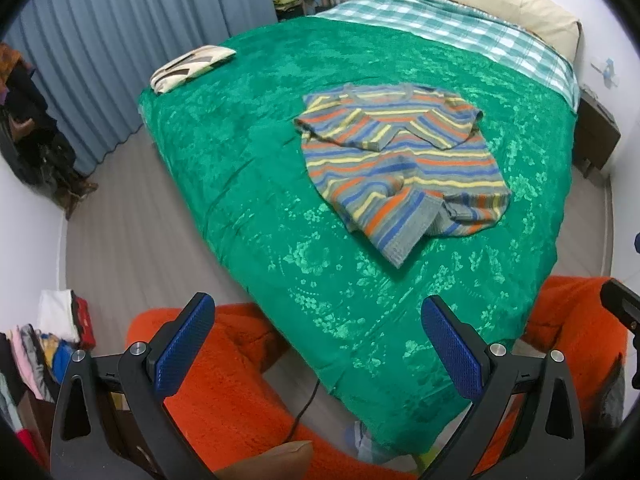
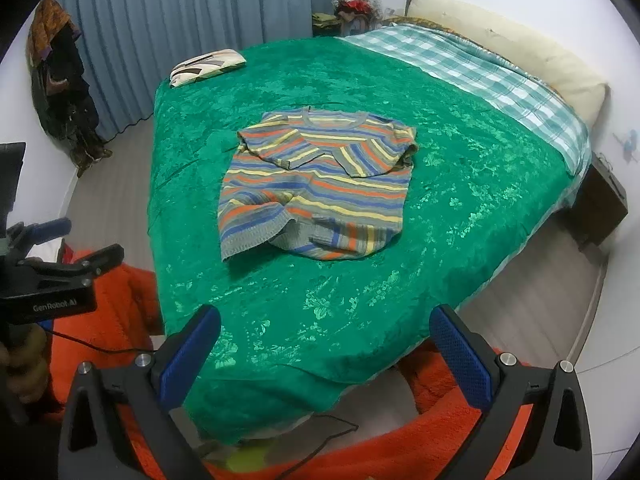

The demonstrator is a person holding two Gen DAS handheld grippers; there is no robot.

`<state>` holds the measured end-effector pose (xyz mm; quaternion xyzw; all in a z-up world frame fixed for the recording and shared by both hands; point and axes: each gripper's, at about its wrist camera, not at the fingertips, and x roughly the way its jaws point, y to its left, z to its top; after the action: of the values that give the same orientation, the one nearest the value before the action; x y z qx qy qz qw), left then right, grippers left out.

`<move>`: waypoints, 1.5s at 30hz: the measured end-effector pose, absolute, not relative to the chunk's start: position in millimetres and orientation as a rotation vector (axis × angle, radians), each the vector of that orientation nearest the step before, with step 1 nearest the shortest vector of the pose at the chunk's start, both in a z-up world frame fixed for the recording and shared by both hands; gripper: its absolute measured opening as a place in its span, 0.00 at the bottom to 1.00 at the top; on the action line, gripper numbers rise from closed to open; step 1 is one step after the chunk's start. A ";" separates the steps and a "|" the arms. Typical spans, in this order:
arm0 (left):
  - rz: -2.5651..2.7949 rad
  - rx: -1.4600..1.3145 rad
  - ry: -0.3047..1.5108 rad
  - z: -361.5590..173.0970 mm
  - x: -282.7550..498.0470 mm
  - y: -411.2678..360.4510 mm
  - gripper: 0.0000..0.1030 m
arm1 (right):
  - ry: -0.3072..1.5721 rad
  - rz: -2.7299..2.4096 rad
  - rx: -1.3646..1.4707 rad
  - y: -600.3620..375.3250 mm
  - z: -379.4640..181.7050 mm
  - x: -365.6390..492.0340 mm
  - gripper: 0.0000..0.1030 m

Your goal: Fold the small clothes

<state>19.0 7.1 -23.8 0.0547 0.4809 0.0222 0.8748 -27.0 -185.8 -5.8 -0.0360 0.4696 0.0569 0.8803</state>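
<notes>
Black hand-held gripper (image 1: 320, 344), blue pads (image 1: 182, 350)

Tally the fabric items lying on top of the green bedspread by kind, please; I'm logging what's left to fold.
Striped sweater, sleeves folded in, middle of the green bedspread: 1
Folded patterned cloth, at the far left corner: 1
Checked blanket, across the head end: 1
Cream pillow, against the wall: 1
Total: 4
Both hand-held grippers, left and right, are open and hold nothing.

Soft, even room light fills both views, with no hard shadows. The green bedspread (image 1: 248, 152) ahead of the grippers throws back a mild sheen. Fisheye bending curves the bed edges and walls, dark vignette rings the corners, and detail softens toward the rims.
</notes>
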 end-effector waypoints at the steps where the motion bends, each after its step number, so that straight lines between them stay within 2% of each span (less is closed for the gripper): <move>1: 0.045 0.115 1.005 -23.7 19.3 7.2 1.00 | 0.980 0.117 -0.075 -185.6 -6.2 -26.6 1.00; 45: 0.055 0.151 1.024 -27.4 25.3 2.5 1.00 | 1.028 0.009 -0.111 -194.5 -17.1 -12.0 1.00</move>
<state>25.3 2.5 -27.4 0.0719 0.4896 0.0263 0.8686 -12.0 -194.5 -17.1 -0.0532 0.4914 0.0045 0.8693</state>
